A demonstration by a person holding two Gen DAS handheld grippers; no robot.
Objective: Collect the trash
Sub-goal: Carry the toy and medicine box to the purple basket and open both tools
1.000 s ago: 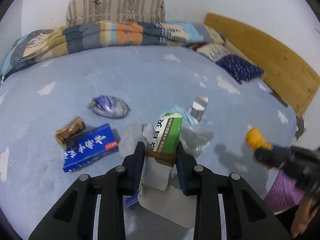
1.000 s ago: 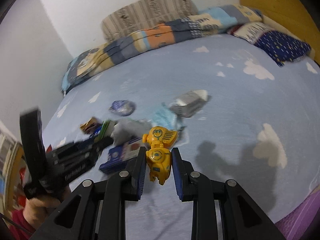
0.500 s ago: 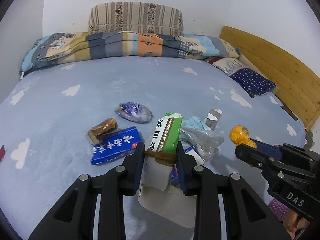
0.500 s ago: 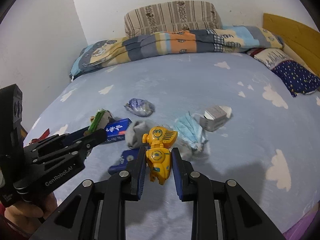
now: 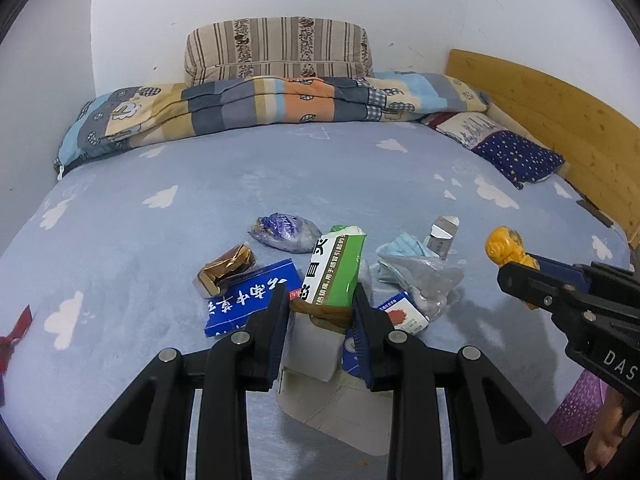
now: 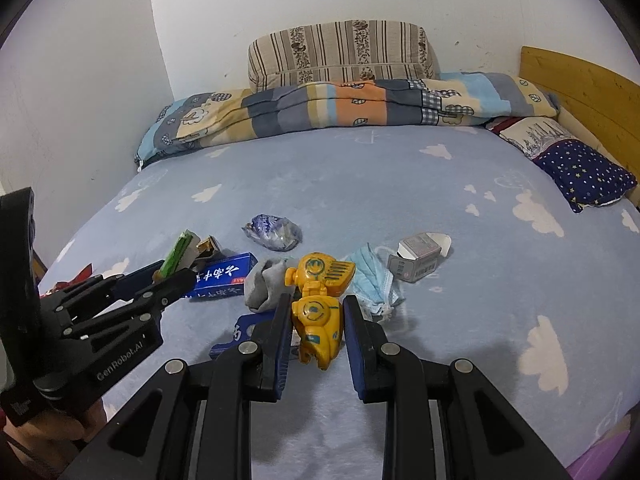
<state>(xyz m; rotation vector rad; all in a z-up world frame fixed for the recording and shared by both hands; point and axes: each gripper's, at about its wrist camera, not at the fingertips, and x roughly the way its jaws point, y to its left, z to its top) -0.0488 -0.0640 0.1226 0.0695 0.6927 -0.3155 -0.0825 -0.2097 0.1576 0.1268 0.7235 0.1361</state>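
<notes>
Green-and-white box [image 5: 334, 270] is already clamped in the left tool [image 5: 322, 312], long axis pointing away along its fingers, held above the bed [image 5: 240, 184]. Right tool [image 6: 316, 320] grips a yellow toy robot [image 6: 318, 300]. The blue box [image 5: 250, 300], gold wrapper [image 5: 226, 266] and face mask [image 6: 372, 276] lie just ahead, nothing blocking them.

black grippers [image 5: 322, 312] — blue pads [image 6: 280, 334], silver screws, white "genrobot.ai" and "das" lettering.

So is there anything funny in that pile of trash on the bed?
Yes. The right tongs hold a yellow toy robot, which looks intact and hardly like trash. A grey sock lies among the wrappers too.
</notes>
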